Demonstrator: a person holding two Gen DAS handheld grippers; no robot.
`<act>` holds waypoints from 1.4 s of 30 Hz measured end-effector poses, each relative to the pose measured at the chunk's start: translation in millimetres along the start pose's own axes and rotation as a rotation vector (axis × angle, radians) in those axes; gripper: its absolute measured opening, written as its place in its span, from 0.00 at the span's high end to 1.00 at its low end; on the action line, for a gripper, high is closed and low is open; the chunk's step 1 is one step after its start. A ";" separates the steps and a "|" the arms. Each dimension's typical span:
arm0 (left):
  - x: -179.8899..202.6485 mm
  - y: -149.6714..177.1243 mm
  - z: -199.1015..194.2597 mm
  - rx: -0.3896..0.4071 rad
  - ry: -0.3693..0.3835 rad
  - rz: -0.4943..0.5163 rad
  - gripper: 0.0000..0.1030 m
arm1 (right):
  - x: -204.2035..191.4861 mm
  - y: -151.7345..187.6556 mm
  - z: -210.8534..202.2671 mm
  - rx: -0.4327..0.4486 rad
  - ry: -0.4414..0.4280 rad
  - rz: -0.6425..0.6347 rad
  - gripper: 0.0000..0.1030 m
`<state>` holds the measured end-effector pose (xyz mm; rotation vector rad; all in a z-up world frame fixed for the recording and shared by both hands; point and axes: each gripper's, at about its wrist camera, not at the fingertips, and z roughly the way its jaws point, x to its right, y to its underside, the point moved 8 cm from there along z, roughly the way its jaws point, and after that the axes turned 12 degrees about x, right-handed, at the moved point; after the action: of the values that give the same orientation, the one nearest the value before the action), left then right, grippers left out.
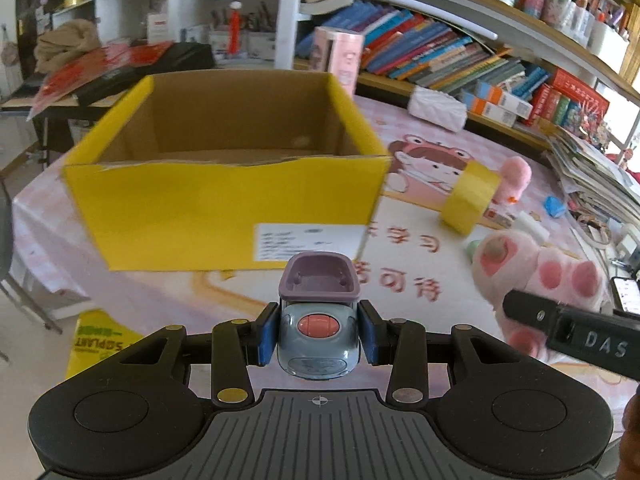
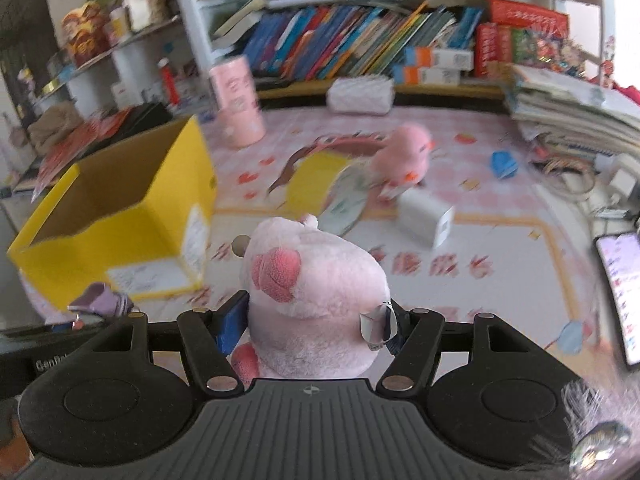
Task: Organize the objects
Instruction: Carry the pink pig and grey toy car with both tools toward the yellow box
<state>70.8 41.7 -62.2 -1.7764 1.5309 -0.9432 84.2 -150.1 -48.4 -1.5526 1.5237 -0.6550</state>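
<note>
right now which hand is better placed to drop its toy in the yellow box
Left. Its gripper holds the toy car squarely facing the yellow box; the right gripper with the plush paw sits off to the side.

boxes: 1 yellow box (image 1: 224, 204) | tape rolls: 1 tape roll (image 1: 470, 196) | plush toys: 2

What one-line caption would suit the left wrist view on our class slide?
Left gripper clamps a grey toy car before an open yellow box; a pink plush paw beside it.
</note>
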 end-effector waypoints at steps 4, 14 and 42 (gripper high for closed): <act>-24.1 3.8 -17.0 0.014 -0.022 -0.007 0.62 | -26.0 12.8 -4.8 -0.023 -0.018 -0.001 0.38; -78.2 8.3 -51.1 0.056 -0.079 -0.049 0.62 | -92.3 34.8 -19.3 -0.039 -0.108 -0.059 0.38; -107.7 -18.3 -99.3 0.245 -0.065 -0.027 0.62 | -153.3 26.3 -41.8 0.046 -0.168 -0.138 0.38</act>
<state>-9.6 151.6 -5.1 -1.6396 1.2940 -1.0280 16.3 -6.8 -20.4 -1.6450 1.2785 -0.6160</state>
